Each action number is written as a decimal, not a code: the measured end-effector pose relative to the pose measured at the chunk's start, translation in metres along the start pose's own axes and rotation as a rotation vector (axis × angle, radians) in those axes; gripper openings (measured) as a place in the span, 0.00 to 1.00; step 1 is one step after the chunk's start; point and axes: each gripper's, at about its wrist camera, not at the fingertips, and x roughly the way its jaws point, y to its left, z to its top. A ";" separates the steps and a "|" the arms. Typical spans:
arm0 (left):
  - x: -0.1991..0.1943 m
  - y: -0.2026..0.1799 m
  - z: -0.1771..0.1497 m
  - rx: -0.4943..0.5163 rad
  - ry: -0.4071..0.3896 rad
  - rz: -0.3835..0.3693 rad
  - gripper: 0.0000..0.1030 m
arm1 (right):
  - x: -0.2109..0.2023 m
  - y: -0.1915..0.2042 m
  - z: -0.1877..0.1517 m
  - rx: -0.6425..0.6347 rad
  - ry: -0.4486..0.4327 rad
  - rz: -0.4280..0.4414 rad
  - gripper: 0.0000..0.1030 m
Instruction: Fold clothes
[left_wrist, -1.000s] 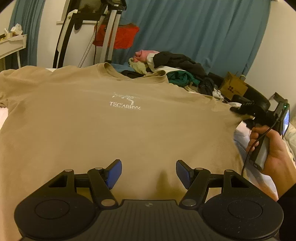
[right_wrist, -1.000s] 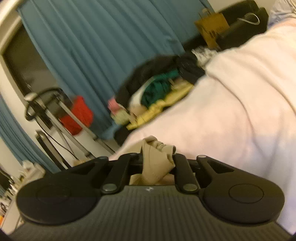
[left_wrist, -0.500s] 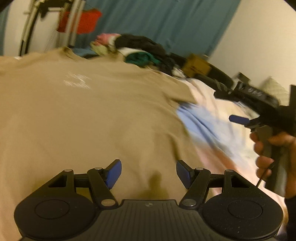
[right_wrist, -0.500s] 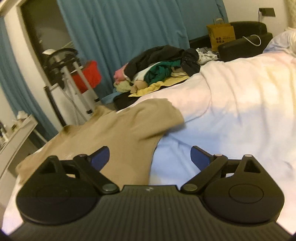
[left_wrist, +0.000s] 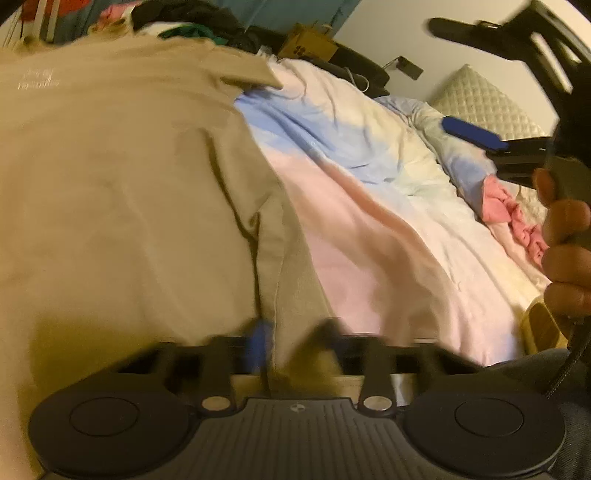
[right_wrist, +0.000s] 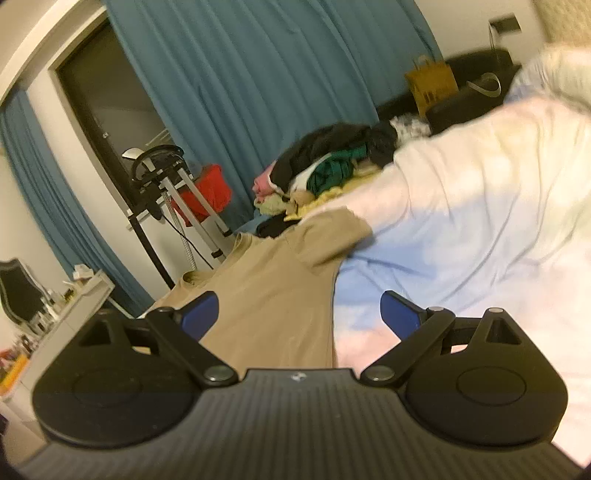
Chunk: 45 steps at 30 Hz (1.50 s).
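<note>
Two grippers changed: the right gripper (right_wrist: 299, 314) let the sleeve go and gapes wide, while the left gripper (left_wrist: 291, 343) now pinches the shirt (left_wrist: 122, 192) hem at the bed's (left_wrist: 388, 206) near edge, so folding can start

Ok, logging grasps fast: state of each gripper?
Left gripper: blurred, closing on the tan cotton T-shirt hem; grip cannot be told.
Right gripper: open, empty.

Blurred, perhaps unreadable print on T-shirt (left_wrist: 38, 79)
</note>
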 end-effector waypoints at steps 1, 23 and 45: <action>-0.003 -0.004 0.001 0.010 -0.014 -0.020 0.02 | 0.001 -0.002 0.000 0.009 0.002 -0.002 0.93; -0.007 -0.021 0.030 0.011 -0.060 0.069 0.76 | 0.013 -0.019 0.006 0.097 -0.088 0.205 0.93; -0.123 0.052 0.059 -0.184 -0.368 0.406 0.96 | 0.183 -0.060 0.024 0.297 -0.030 0.244 0.93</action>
